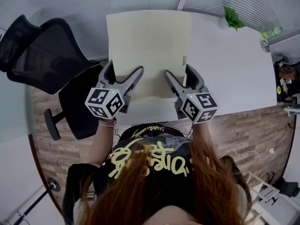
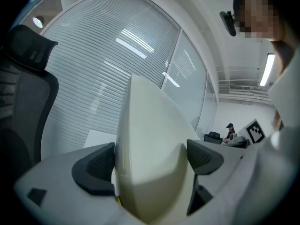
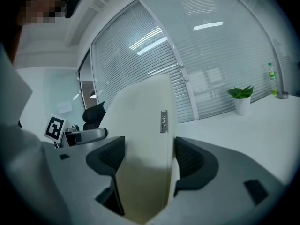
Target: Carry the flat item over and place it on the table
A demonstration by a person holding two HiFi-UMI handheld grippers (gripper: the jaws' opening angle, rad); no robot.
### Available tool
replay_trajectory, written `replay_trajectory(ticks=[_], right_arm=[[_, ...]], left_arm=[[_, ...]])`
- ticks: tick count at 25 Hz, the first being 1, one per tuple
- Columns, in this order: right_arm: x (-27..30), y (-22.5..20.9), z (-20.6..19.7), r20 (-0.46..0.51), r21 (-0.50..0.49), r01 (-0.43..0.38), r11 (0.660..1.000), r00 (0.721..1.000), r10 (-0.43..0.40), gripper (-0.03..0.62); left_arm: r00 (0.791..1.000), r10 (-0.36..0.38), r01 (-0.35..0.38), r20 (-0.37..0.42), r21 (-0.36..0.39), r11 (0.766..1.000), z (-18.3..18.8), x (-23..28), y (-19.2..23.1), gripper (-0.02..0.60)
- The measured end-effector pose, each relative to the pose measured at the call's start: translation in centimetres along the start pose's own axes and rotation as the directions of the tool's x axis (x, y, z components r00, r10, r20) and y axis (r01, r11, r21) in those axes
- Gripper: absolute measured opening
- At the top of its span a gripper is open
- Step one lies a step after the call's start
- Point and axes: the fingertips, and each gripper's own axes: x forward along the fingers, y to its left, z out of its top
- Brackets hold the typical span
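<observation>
A pale cream flat sheet (image 1: 149, 50) with a small label strip near its right edge hangs over the white table (image 1: 234, 69), held by its near edge. My left gripper (image 1: 123, 81) is shut on the sheet's near left part. My right gripper (image 1: 180, 81) is shut on its near right part. In the left gripper view the sheet (image 2: 150, 149) bulges up between the two dark pads (image 2: 96, 165). In the right gripper view the sheet (image 3: 145, 139) stands between the pads (image 3: 190, 161), its label showing. Whether the sheet touches the table cannot be told.
A black office chair (image 1: 51, 69) stands left of the table. A small potted plant (image 1: 233, 18) and a bottle (image 1: 272, 32) sit at the table's far right. Glass walls with blinds (image 3: 225, 46) run behind. Wood-look floor and cables (image 1: 248, 149) lie to the right.
</observation>
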Motion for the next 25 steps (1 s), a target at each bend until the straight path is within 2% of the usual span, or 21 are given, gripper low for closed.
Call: replay_trajectory(ticks=[3,16,25], right_arm=[[0.6,-0.3,-0.6,-0.016,0.007,0.004,1.000,1.000,-0.004,0.336],[2.1,-1.1,-3.4,-0.084,0.068,0.017,0.998,0.996,-0.012,0.336],[1.9,-1.7,-4.1,-0.098,0.070,0.029,0.997,0.995,-0.022,0.336]], left_arm=[[1.000,0.008,-0.008,-0.017,-0.020,1.000,-0.7,0.3,0.5,0.472],[0.996,0.025,-0.027,-0.089,-0.024,0.999,-2.9,1.0,2.1,0.472],[0.991,0.033,-0.042,-0.132,-0.064,0.997,-4.3,1.4,2.1,0.472]])
